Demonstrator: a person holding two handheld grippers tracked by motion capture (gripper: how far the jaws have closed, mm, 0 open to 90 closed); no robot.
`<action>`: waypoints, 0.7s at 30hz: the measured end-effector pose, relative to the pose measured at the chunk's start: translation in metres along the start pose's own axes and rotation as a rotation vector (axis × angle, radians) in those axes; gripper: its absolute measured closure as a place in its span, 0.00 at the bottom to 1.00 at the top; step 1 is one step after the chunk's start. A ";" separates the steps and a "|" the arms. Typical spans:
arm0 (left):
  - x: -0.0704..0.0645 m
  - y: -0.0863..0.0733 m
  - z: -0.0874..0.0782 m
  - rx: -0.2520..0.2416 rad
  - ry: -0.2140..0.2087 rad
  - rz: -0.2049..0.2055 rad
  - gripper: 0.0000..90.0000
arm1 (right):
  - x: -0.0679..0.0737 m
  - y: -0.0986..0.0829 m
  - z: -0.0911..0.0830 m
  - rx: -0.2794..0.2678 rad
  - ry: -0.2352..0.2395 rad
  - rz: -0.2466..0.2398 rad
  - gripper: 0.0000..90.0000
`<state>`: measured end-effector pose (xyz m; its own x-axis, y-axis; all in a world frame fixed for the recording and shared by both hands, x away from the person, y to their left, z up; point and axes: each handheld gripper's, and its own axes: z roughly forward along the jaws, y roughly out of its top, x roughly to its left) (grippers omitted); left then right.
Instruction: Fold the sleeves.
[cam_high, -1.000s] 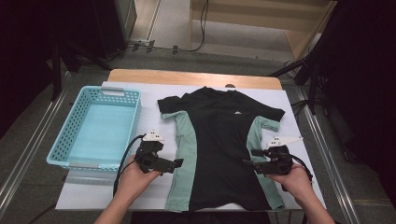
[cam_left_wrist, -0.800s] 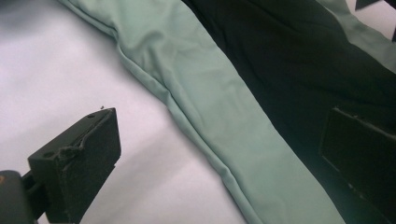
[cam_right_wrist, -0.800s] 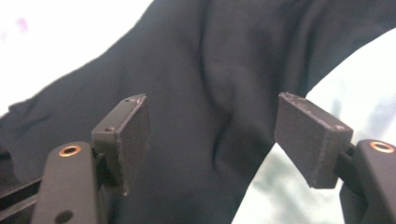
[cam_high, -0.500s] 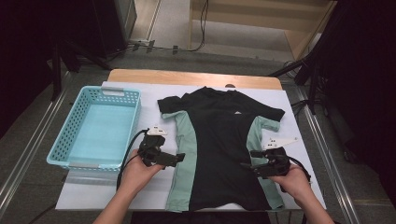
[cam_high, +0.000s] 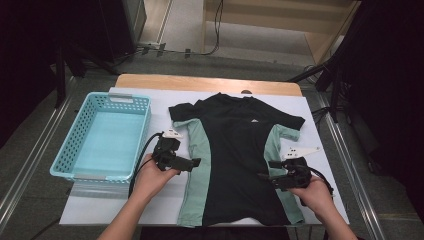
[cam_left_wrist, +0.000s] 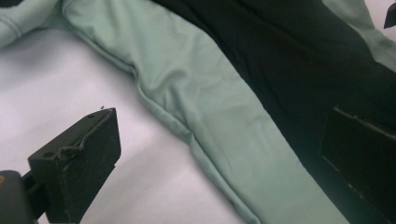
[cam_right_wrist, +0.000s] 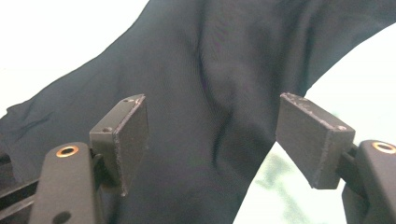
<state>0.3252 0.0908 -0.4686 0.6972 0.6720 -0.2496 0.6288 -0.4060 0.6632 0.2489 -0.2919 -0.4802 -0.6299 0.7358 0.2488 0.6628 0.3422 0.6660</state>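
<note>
Desk: white-covered, carrying everything; its near edge is cut off at the bottom of the high view.
Shirt: black with mint side panels, lying flat and face-up in the middle of the desk, collar away from the person, sleeves spread.
Basket: light blue, to the left of the shirt, apart from it.
Left tool: released, jaws wide; one jaw over bare desk, the other over the black cloth, the mint left side seam between them.
Right tool: released, jaws spread over black fabric near the shirt's right side, gripping nothing.
Step in hand, as I judge it: taking hold of both sides for a fold.
Doing it well: lower each tool until both layers lie between the jaws, pinch at matching height on the two sides, then lift evenly so the cloth doesn't skew.
Hard to make out: whether the jaws touch the cloth; the hem under the forearms; the chest logo.
</note>
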 end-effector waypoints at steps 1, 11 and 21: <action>0.000 0.003 0.002 -0.005 -0.001 0.001 0.00 | 0.000 0.000 0.000 0.001 -0.001 0.004 0.27; 0.008 0.010 0.008 -0.002 0.010 -0.006 0.00 | 0.001 0.001 0.002 0.001 0.007 -0.001 0.27; 0.020 0.018 0.014 -0.007 0.031 -0.030 0.00 | 0.002 0.000 0.001 0.003 0.006 0.005 0.27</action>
<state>0.3548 0.0886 -0.4714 0.6674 0.7023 -0.2475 0.6463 -0.3811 0.6611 0.2480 -0.2898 -0.4808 -0.6292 0.7338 0.2563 0.6670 0.3406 0.6626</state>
